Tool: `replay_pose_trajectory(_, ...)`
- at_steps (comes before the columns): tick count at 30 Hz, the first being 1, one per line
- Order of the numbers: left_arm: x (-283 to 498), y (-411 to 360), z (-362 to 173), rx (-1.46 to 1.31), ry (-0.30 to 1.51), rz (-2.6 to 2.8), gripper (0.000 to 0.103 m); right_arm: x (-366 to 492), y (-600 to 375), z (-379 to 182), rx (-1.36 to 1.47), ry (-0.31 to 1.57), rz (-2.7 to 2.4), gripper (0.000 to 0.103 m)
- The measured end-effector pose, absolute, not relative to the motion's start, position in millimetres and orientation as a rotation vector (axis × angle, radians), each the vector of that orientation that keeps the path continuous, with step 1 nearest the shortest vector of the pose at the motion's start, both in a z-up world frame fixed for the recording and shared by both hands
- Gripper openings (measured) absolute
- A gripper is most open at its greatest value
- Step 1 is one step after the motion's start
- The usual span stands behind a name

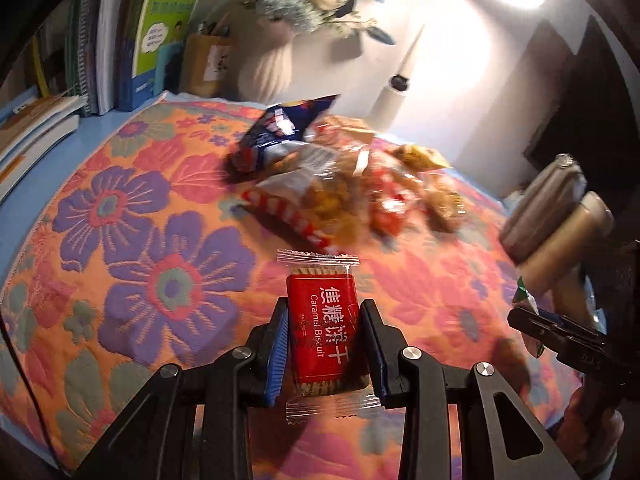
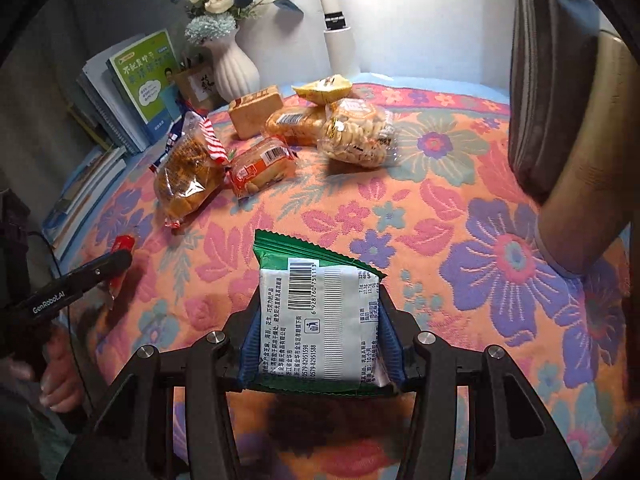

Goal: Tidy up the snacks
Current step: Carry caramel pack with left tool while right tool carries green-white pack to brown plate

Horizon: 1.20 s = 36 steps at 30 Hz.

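My left gripper (image 1: 325,312) is shut on a red caramel biscuit packet (image 1: 322,320), held above the floral cloth (image 1: 140,240). My right gripper (image 2: 318,304) is shut on a green and white snack packet (image 2: 318,312), barcode side up, also above the cloth. A pile of snack bags lies at the back: a bread bag with red stripes (image 2: 188,172), an orange bun packet (image 2: 260,168), a bag of pale puffs (image 2: 358,134), a yellow packet (image 2: 324,88) and a brown block (image 2: 254,110). The same pile is blurred in the left wrist view (image 1: 340,184).
A grey fabric basket (image 2: 560,80) stands at the right; it also shows in the left wrist view (image 1: 552,208). Books (image 2: 132,92), a white vase with flowers (image 2: 234,68) and a white lamp (image 2: 338,32) line the back wall.
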<state>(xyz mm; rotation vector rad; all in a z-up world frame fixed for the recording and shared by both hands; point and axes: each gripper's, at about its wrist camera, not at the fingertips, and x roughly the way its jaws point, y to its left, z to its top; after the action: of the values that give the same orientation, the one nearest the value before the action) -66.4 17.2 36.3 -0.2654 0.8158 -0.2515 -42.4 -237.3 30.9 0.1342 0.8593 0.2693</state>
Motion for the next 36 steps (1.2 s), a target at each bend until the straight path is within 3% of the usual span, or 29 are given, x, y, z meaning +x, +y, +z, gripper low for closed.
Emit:
replay_pose_trajectory(9, -96, -93, 90, -0.112, 0.741, -0.454, 0.033, -91, -307, 82, 0.216, 0.732, 0.185, 0.048)
replay_pose_trajectory(20, -119, -275, 152, 0.062, 0.666, -0.757, 0.033, -156, -488, 112, 0.435, 0.543, -0.12, 0.049)
replay_pose_trajectory(29, -102, -418, 134, 0.159, 0.732, -0.85, 0.033, -162, -588, 70, 0.602, 0.581, -0.248, 0.049)
replay_pose_trajectory(36, -91, -463, 119, 0.182, 0.752, -0.868, 0.033, -154, -602, 58, 0.587, 0.611, -0.281, 0.05)
